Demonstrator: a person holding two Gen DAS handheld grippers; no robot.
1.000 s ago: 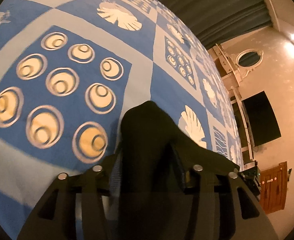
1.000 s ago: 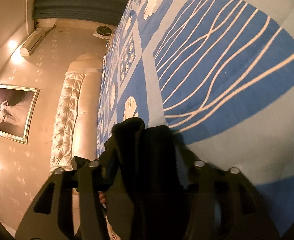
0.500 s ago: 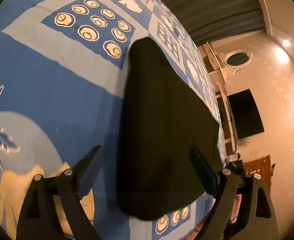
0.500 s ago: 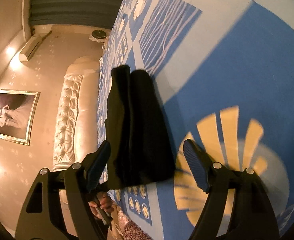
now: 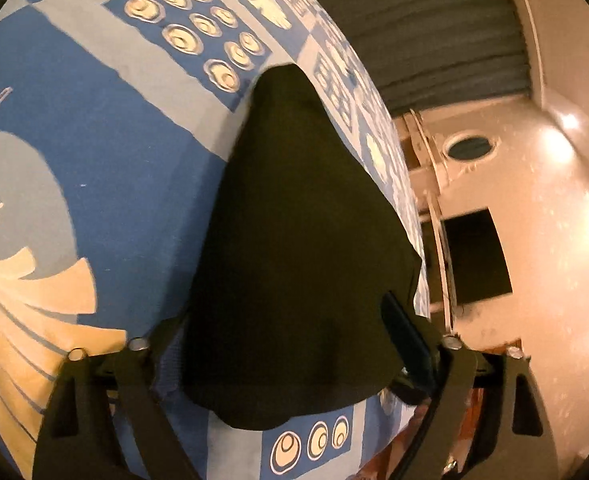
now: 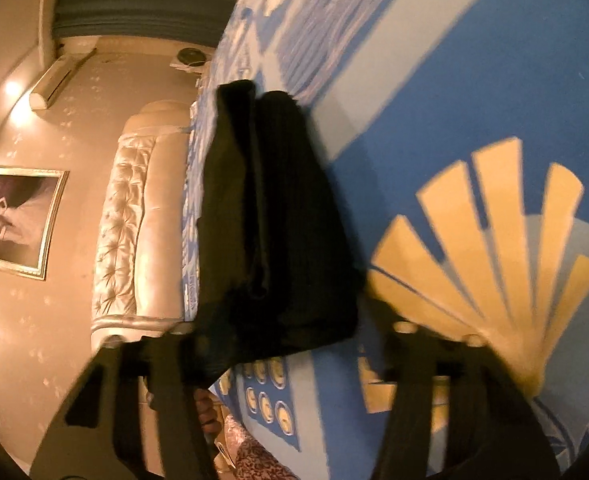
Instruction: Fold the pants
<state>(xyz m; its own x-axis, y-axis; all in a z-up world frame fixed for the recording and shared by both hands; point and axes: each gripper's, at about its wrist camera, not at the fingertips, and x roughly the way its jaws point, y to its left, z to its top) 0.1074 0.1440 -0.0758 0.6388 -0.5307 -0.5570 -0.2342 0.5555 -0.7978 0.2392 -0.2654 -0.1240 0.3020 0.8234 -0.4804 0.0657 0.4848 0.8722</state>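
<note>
The black pants (image 5: 302,248) lie folded into a narrow stack on the blue patterned bedspread (image 5: 106,168), stretching away from me. My left gripper (image 5: 282,332) straddles their near end and its jaws are closing. The cloth fills the gap between the fingers (image 5: 166,344), but I see no squeeze on it. In the right wrist view the same pants (image 6: 270,216) show two stacked layers. My right gripper (image 6: 294,332) is blurred and closing around their near edge. Its right finger stands clear of the cloth.
The bedspread (image 6: 474,92) runs wide on both sides of the pants. A tufted headboard (image 6: 126,220), a framed picture (image 6: 14,220) and an air conditioner (image 6: 54,80) lie beyond the bed. A dark screen (image 5: 478,256) and an oval mirror (image 5: 470,148) hang on the wall.
A second ago both grippers were shut on bunched black cloth. They let it go, drew back with jaws wide, and now stand narrower around the near end of the laid-down pants.
</note>
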